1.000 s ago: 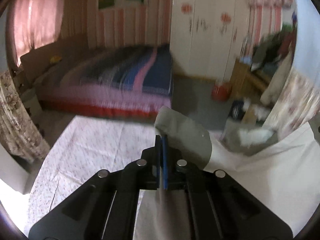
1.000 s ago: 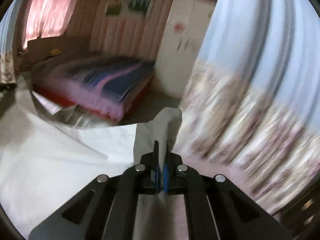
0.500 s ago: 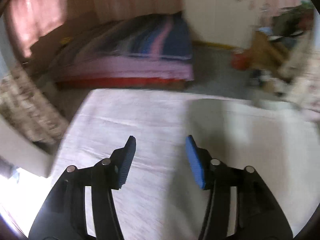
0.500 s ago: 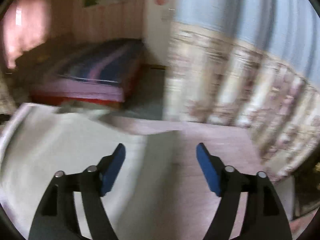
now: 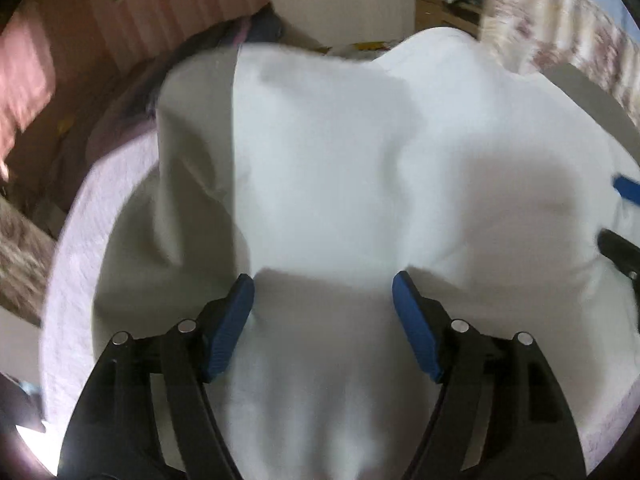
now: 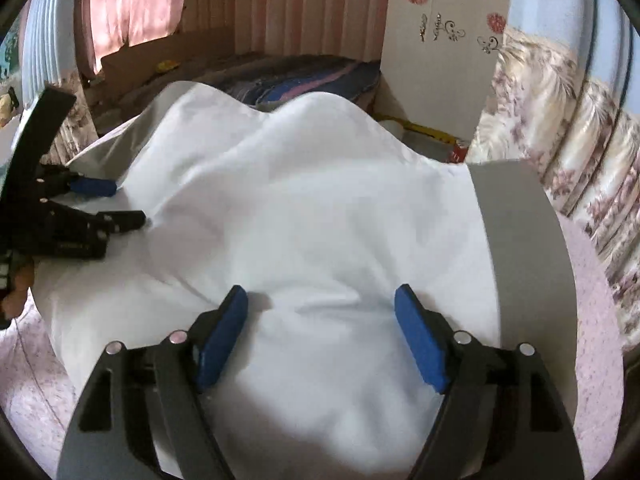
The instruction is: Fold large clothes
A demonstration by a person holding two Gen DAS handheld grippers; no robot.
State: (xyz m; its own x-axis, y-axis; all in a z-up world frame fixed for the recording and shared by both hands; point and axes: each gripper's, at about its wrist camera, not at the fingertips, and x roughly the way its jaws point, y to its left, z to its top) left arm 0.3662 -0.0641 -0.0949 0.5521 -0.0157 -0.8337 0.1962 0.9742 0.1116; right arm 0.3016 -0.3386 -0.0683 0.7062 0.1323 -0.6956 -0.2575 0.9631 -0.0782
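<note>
While one white garment (image 5: 340,152) billows, left gripper (image 5: 323,296) jaws opening, right gripper (image 6: 321,308) jaws spread.

Each fisheye camera sat behind its own black gripper's blue-padded fingers, looking steeply down and close over the rumpled white cloth garment (image 5: 340,160) on the pale pink speckled bedsheet (image 6: 592,320). Both views shared that garment; the right view caught the left gripper (image 6: 120,204) at nine o'clock
</note>
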